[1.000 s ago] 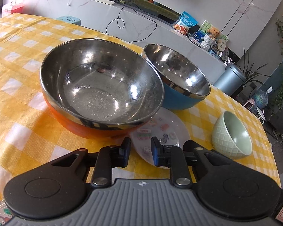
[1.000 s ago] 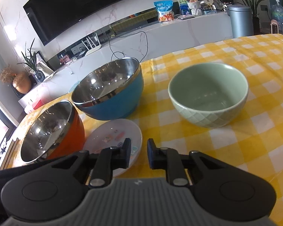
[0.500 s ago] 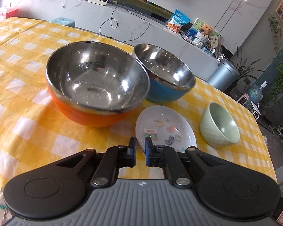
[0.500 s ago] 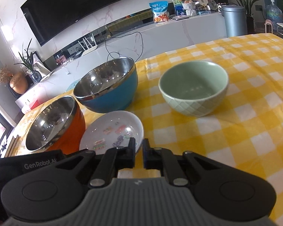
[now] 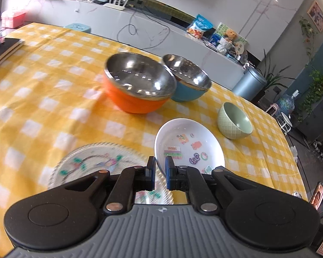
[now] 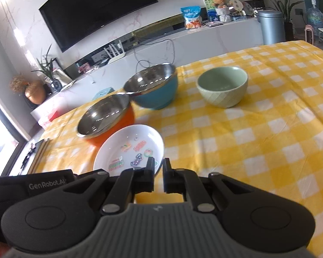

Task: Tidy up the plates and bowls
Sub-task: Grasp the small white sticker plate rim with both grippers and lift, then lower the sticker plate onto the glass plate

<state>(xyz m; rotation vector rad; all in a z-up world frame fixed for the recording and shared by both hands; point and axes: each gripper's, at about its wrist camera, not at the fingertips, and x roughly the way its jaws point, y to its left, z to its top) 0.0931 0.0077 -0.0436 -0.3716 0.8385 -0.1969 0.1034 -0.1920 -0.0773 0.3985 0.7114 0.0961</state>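
A white plate with cartoon stickers [image 5: 189, 148] is lifted and tilted above the yellow checked tablecloth. My left gripper [image 5: 160, 165] is shut on its near left rim. My right gripper [image 6: 158, 167] is shut on the plate's [image 6: 131, 148] near right rim. A patterned clear glass plate [image 5: 92, 161] lies on the cloth under and left of the left gripper. An orange steel bowl [image 5: 137, 86] and a blue steel bowl [image 5: 186, 77] stand side by side beyond. A green ceramic bowl [image 5: 234, 120] stands to the right, and shows in the right wrist view [image 6: 222, 86].
A dark notebook [image 5: 2, 47] lies at the table's far left edge. The table [image 6: 290, 129] stretches wide to the right of the green bowl. A white counter with a router, snacks and a bin [image 6: 271, 25] runs behind the table.
Both grippers closed on the sticker plate's rim and lifted it back toward me. The bowls now look farther away, and the glass plate has come into the left wrist view.
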